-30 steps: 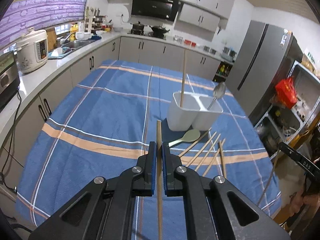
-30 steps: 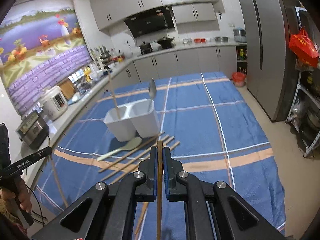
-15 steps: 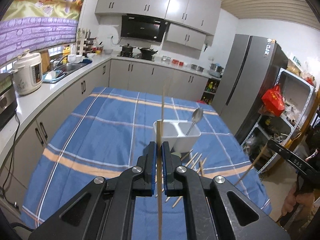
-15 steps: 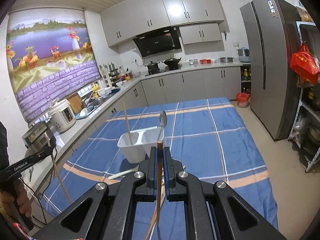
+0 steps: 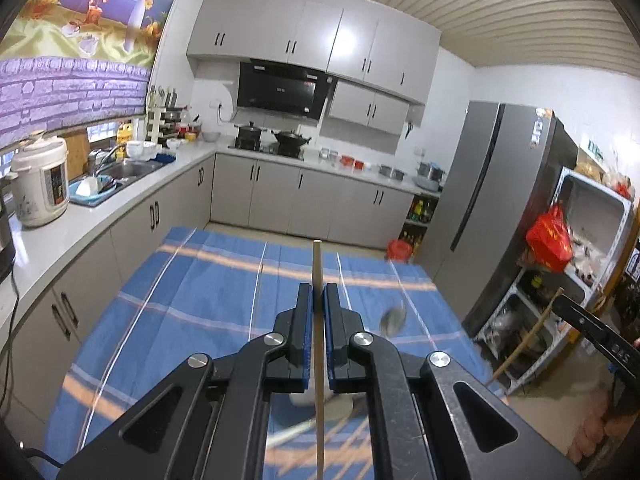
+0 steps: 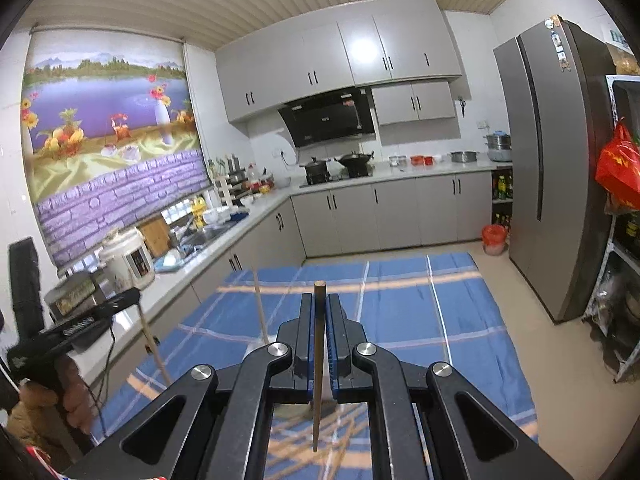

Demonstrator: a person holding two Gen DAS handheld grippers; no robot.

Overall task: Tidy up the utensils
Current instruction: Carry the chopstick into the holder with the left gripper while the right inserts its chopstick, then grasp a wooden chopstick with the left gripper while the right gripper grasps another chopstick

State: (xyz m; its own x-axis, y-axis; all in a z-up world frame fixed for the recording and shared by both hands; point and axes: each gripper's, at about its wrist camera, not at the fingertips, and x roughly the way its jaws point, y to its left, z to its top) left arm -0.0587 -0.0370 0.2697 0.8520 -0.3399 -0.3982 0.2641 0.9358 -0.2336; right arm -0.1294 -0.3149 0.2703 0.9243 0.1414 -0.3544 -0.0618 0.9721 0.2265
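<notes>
My left gripper [image 5: 318, 292] is shut on a wooden chopstick [image 5: 319, 360] that runs up between the pads, held high above the blue plaid table [image 5: 208, 292]. My right gripper [image 6: 319, 300] is shut on another chopstick [image 6: 318, 360]. The white utensil holder [image 5: 302, 398] is almost hidden behind the left fingers. A blurred metal spoon [image 5: 394, 316] rises from it, and one chopstick [image 6: 260, 308] stands in it. Several loose chopsticks [image 6: 296, 440] lie on the cloth below. Each view shows the other gripper at its edge, held by a hand [image 6: 72, 400].
A counter with a rice cooker [image 5: 40, 184] and a sink [image 5: 128, 168] runs along the left. A grey fridge [image 5: 500, 200], a red bag [image 5: 550, 240] and a metal shelf [image 5: 588, 216] stand on the right. A red bin [image 6: 495, 238] sits on the floor beyond the table.
Both grippers have risen and tilted upward, each still holding its chopstick. The holder and loose chopsticks have slid down in view, behind the fingers.
</notes>
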